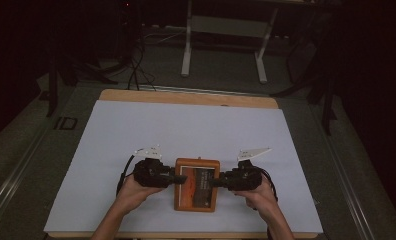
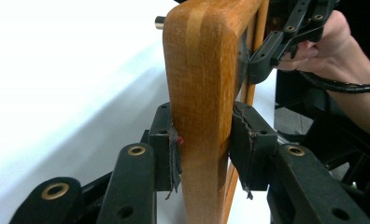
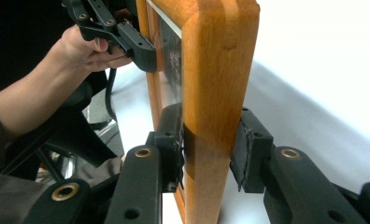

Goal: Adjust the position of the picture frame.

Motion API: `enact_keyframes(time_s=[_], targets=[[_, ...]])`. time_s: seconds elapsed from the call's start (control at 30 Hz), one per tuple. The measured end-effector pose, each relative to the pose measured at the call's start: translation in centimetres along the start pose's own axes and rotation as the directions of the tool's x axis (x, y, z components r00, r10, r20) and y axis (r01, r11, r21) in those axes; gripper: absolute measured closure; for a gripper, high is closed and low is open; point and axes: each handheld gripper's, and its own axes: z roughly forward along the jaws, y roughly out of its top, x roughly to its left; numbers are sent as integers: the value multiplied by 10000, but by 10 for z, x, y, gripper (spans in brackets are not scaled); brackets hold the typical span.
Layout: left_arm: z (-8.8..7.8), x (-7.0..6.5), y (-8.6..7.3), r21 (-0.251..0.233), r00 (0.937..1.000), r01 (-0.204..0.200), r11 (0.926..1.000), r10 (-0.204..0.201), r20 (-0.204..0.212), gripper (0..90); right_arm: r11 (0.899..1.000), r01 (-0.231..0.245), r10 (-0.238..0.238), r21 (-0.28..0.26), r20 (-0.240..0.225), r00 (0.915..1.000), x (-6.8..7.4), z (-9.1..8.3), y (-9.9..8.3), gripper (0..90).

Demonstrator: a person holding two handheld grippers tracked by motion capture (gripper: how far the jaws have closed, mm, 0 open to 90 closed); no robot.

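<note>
A wooden picture frame [image 1: 196, 184] with warm orange-brown rounded edges holds a dark reddish picture with small pale lettering behind glass. It sits face up near the front middle of the white tabletop [image 1: 186, 127], its thick side rails showing lighter grain stripes.

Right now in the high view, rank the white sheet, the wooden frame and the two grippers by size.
1. white sheet
2. wooden frame
3. left gripper and right gripper, which look alike in size.

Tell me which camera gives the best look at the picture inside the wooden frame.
The high view: the wooden frame faces up there, its dark picture visible between both grippers. The left gripper view shows mainly the frame's edge; the right gripper view catches the picture at a steep slant.
</note>
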Motion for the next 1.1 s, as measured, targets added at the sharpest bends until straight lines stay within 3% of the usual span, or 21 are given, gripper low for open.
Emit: enact_keyframes(time_s=[0.23, 0.6, 1.1], targets=[[0, 5, 10, -142, 9992, 88, 9999, -93, -383, 630, 9996, 155, -146, -237, 375, 9992, -3, -3, 11, 661], [7, 23, 26, -534, 9946, 620, 9966, -662, -805, 607, 9969, 8, 71, -787, 1008, 9949, -18, -4, 28, 646], [6, 45, 32, -805, 9805, 1158, 9900, -1269, -1501, 581, 9931, -204, 379, -1152, 1525, 9876, -36, 14, 43, 623]])
